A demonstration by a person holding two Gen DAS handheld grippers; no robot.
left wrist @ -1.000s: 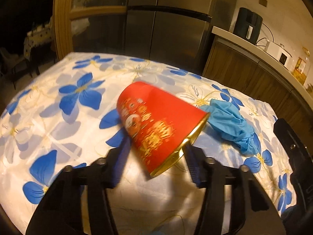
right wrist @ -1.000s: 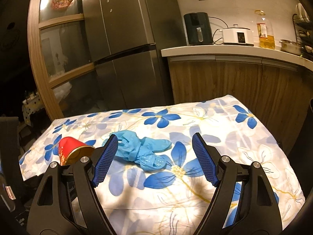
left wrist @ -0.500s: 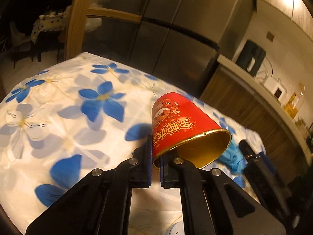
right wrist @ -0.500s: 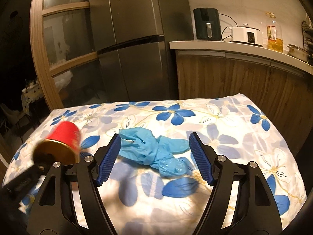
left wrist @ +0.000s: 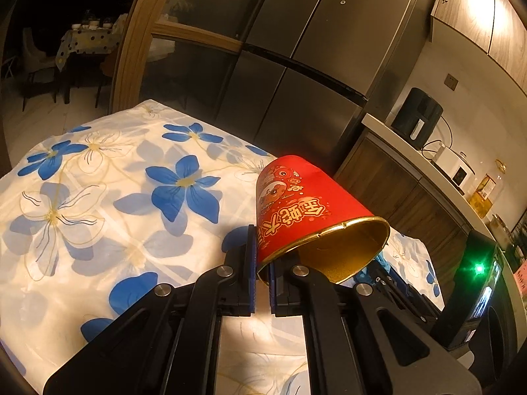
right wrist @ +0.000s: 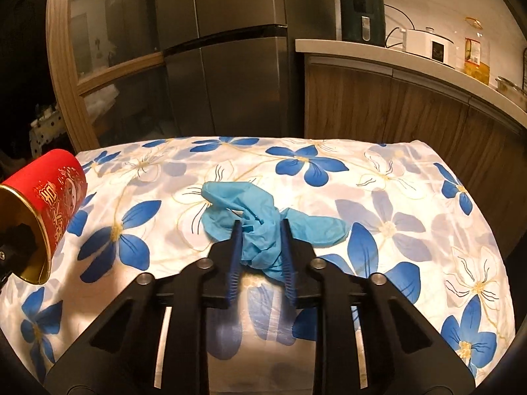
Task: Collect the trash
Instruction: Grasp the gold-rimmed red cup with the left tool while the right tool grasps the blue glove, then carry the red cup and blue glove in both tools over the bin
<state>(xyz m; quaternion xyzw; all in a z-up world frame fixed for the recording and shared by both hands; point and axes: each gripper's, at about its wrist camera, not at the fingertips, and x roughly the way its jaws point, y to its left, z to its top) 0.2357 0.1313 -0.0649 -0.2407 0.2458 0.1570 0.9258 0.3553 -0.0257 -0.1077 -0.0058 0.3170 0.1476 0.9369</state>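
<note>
Left tool (left wrist: 262,263) pinches the rim wall of a red, gold-lined paper cup (left wrist: 306,210), lifted clear; right tool (right wrist: 260,247) closes around crumpled blue plastic gloves (right wrist: 260,217) on the floral-clothed bench (right wrist: 411,204).

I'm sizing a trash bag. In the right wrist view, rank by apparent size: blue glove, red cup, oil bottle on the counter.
1. blue glove, crumpled, spread widest.
2. red cup, partly cut off at the edge.
3. oil bottle, smallest, but much farther away, so true size is unsure.

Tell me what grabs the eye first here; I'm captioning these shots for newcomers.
The red cup, gold inside, pinched by its rim in the left gripper above the floral tablecloth. Next, the crumpled blue glove at the table's middle, squeezed between the right gripper fingers.
</note>
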